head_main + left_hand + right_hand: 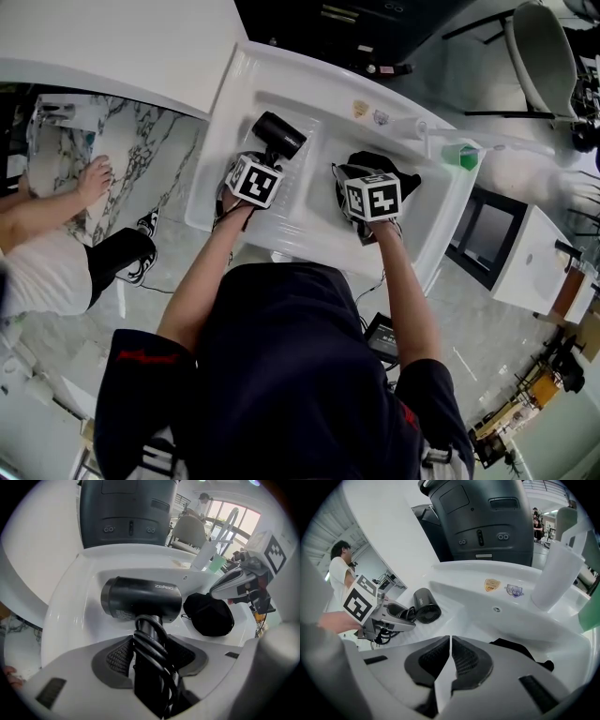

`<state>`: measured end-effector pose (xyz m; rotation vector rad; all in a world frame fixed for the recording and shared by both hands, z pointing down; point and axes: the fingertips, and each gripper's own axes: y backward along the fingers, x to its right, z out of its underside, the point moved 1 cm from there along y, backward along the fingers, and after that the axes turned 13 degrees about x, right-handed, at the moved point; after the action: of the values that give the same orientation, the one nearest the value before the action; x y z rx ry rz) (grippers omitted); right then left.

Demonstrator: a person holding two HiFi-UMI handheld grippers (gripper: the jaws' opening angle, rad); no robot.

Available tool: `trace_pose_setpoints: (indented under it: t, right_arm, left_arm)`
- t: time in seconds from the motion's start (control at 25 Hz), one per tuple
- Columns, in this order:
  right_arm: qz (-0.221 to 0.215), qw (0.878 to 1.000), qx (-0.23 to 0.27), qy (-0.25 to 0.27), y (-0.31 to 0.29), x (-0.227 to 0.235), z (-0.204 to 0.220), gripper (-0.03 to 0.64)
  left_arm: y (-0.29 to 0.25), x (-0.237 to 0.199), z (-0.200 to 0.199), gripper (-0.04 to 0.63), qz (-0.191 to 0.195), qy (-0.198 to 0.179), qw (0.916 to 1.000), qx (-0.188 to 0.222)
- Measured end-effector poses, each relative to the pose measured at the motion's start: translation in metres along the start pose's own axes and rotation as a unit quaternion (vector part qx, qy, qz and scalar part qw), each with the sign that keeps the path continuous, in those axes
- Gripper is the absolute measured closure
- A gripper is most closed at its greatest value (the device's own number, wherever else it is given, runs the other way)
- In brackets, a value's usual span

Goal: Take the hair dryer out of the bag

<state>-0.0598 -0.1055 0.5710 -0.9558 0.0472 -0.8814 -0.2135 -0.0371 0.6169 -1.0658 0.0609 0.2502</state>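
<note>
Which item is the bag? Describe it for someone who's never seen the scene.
Find the white basin before the person. In its right half lies the bag. Unlike the rigid, cylindrical hair dryer held in the left claw, it is a soft, crumpled black pouch.
</note>
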Motion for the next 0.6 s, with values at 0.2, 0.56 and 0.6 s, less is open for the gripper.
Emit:
trace_pose_setpoints:
  t: [0.2,0.56,0.6]
  right_arm:
    - [0.001,1.0,0.001,-0.006,-0.002,-0.002,0.002,0.575]
    - [0.004,1.0,0.003,-0.006,-0.002,-0.01,0.005,0.575]
    - [0.005,1.0,0.004,-0.007,-0.002,-0.01,0.005,0.575]
  left_arm:
    - [-0.001,0.001,0.0,0.368,-0.001,0.005,1.0,-0.003]
    - [0.003,0.0,-0.003,0.362,-0.003,-0.003,0.9998,0.02]
    - [0.004,0.0,-0.004,0.362,-0.001,-0.002,0.9998,0.022]
